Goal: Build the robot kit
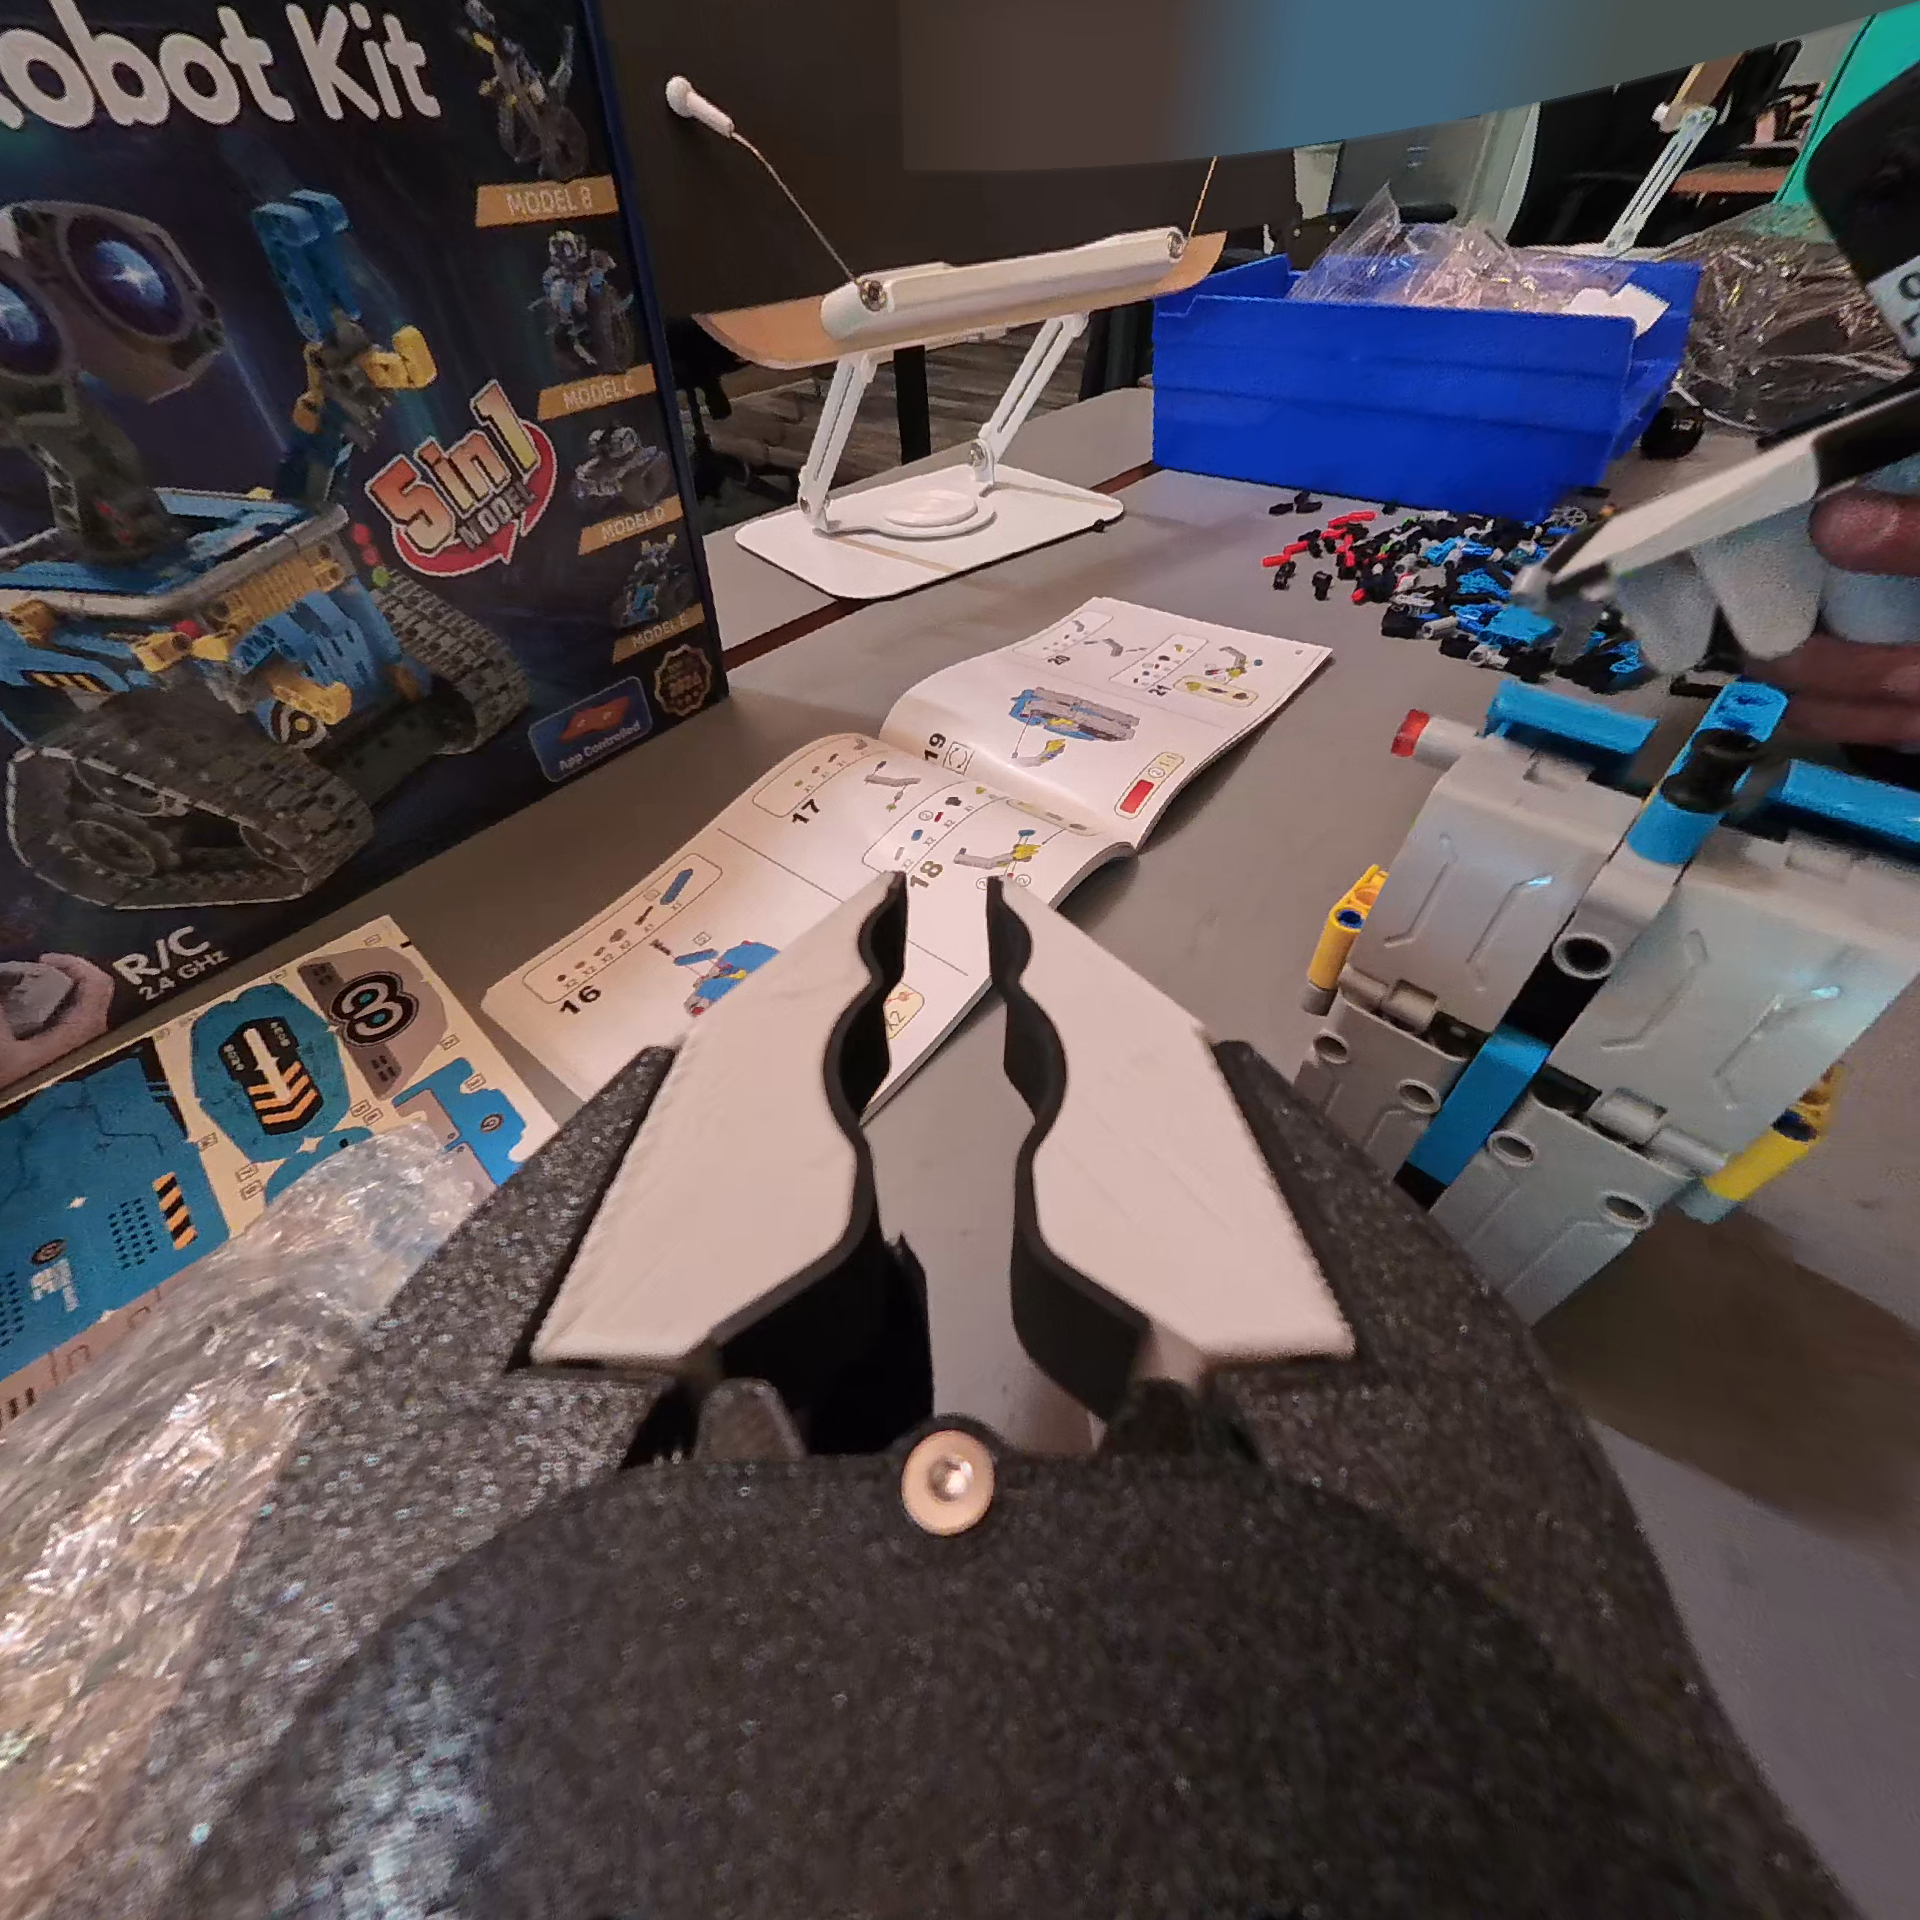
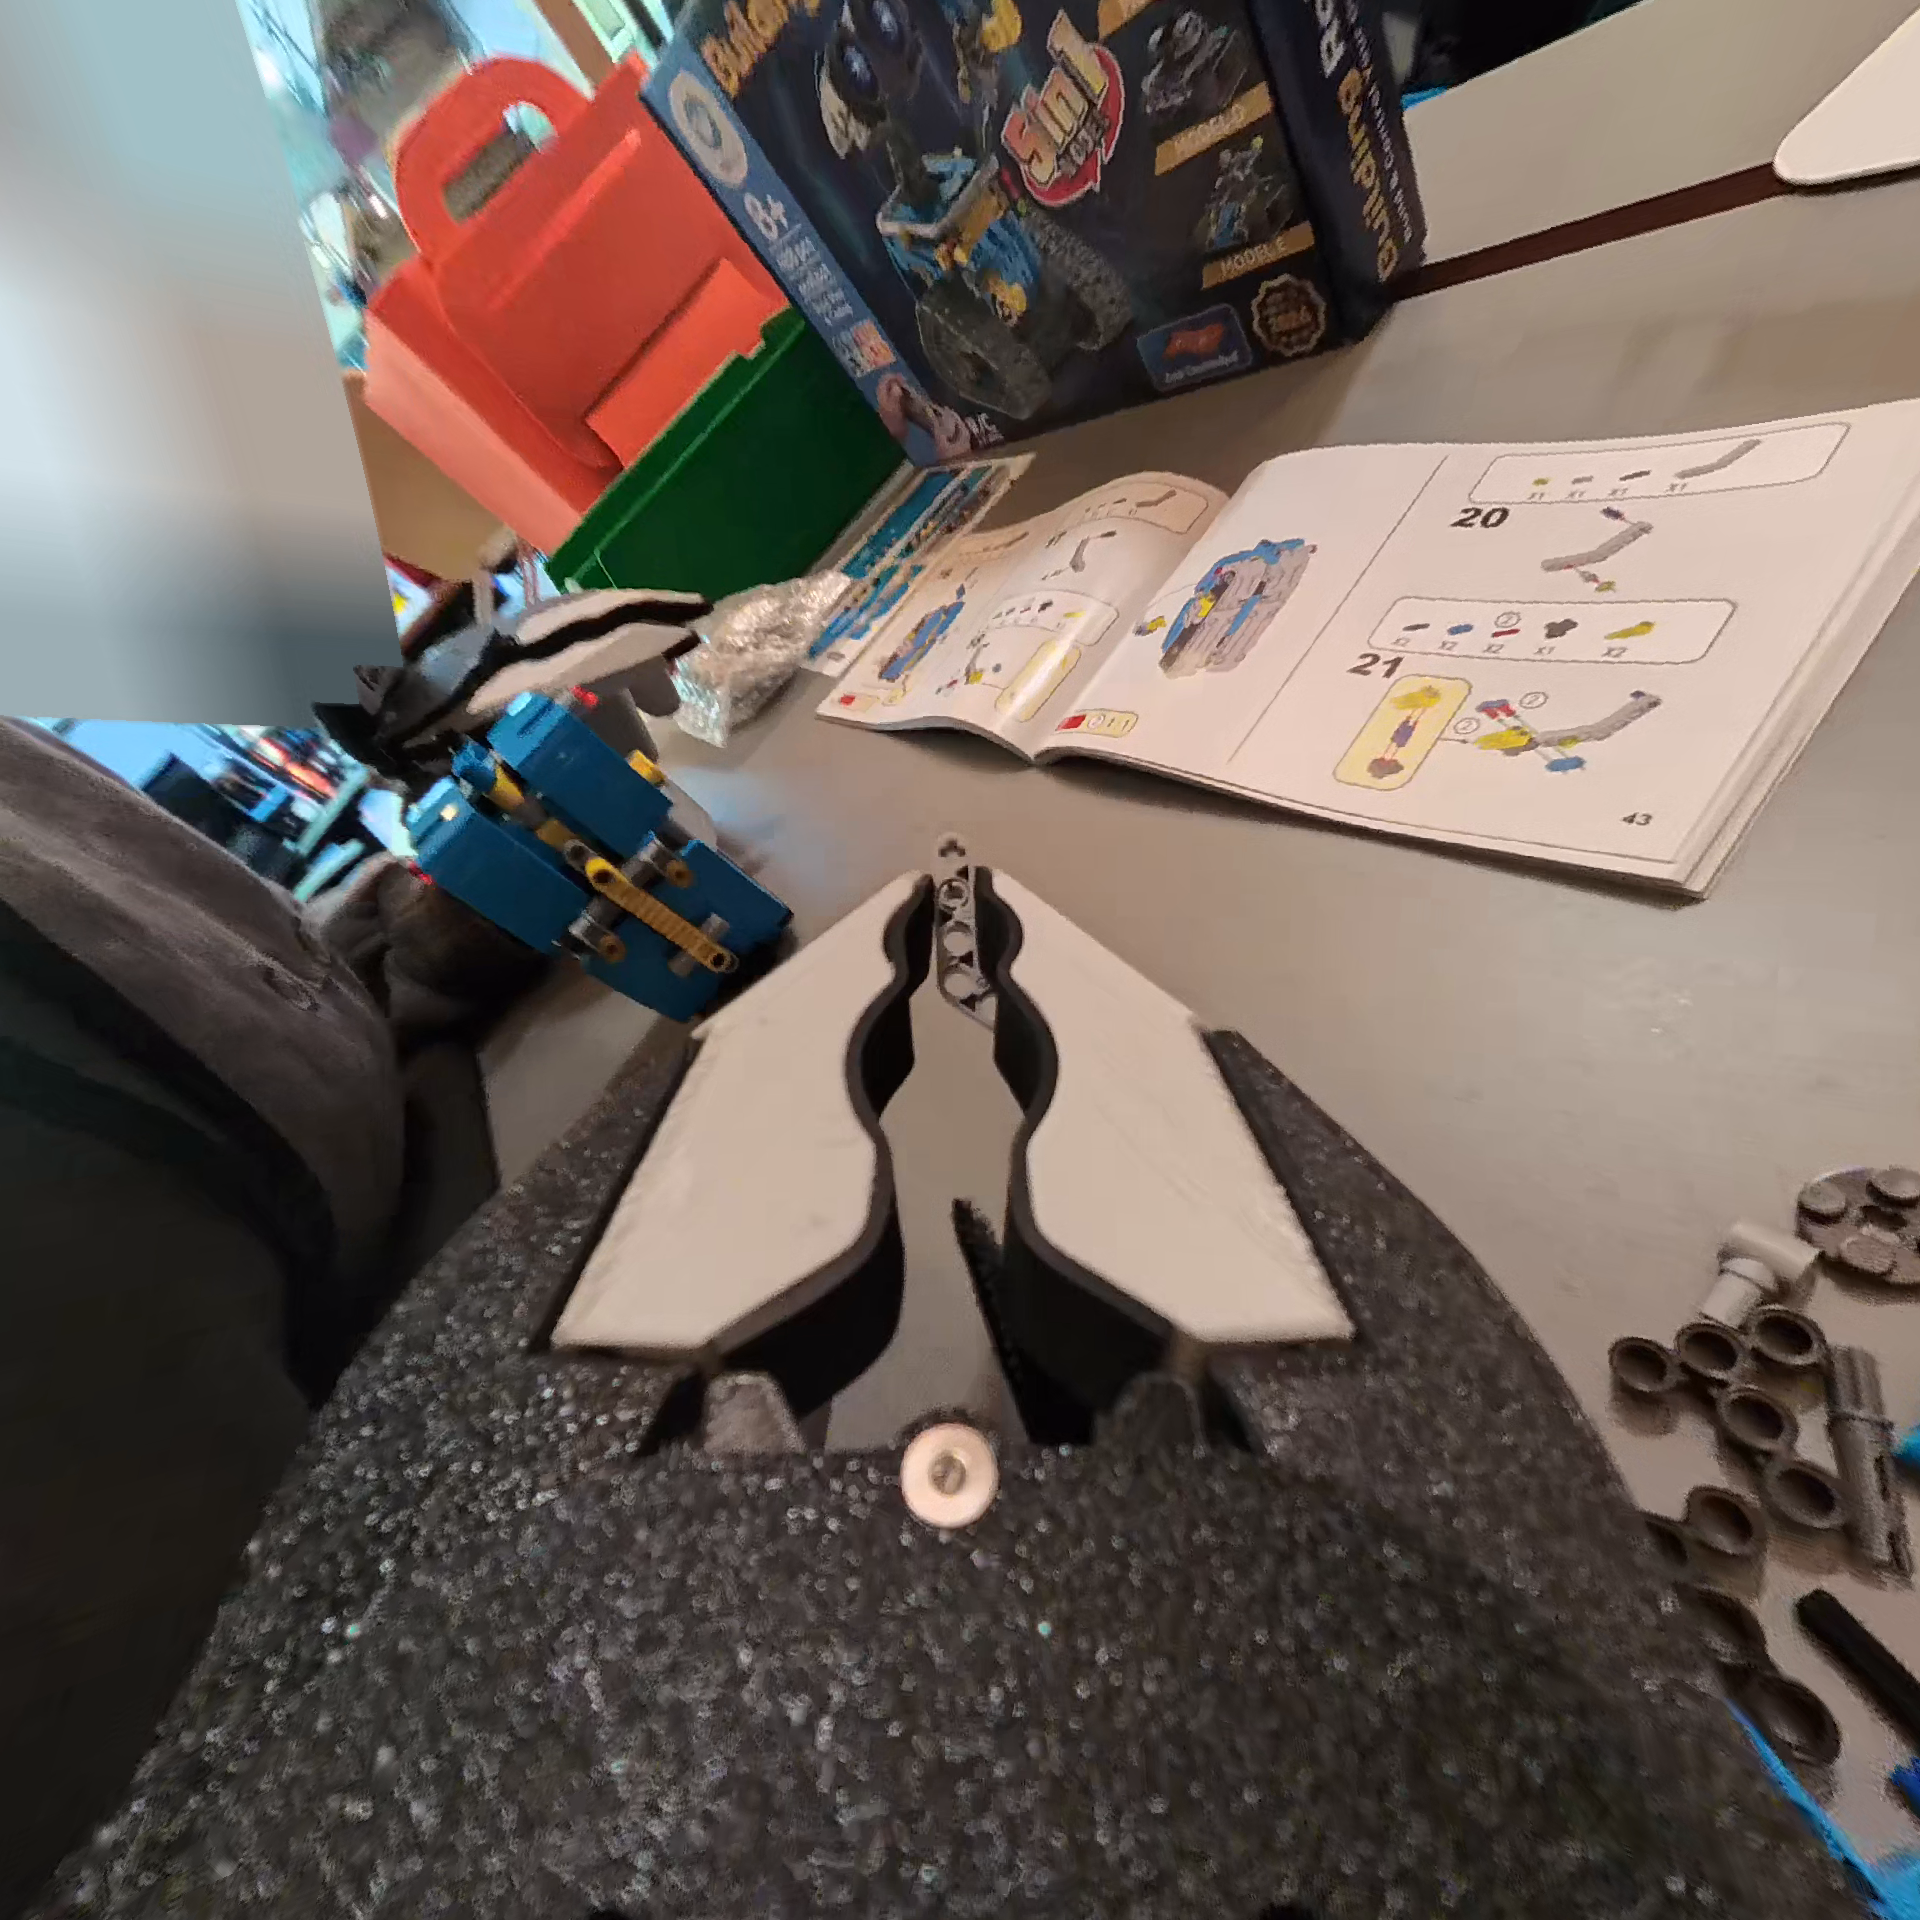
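Right hand-held gripper (image 2: 958, 883) is pinching a grey beam (image 2: 958, 940) lengthwise above the table (image 2: 1351, 1039); small, stiff, light, probably slippery. Left hand-held gripper (image 1: 943, 885) is hanging slightly parted, empty, over the booklet (image 1: 831, 831) beside the model (image 1: 1558, 987).

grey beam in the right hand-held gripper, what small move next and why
Probably carry the grey beam left toward the blue and grey model. The right hand-held gripper is shut on it above bare table, apart from the model, while the left hand-held gripper hangs empty over the open booklet.
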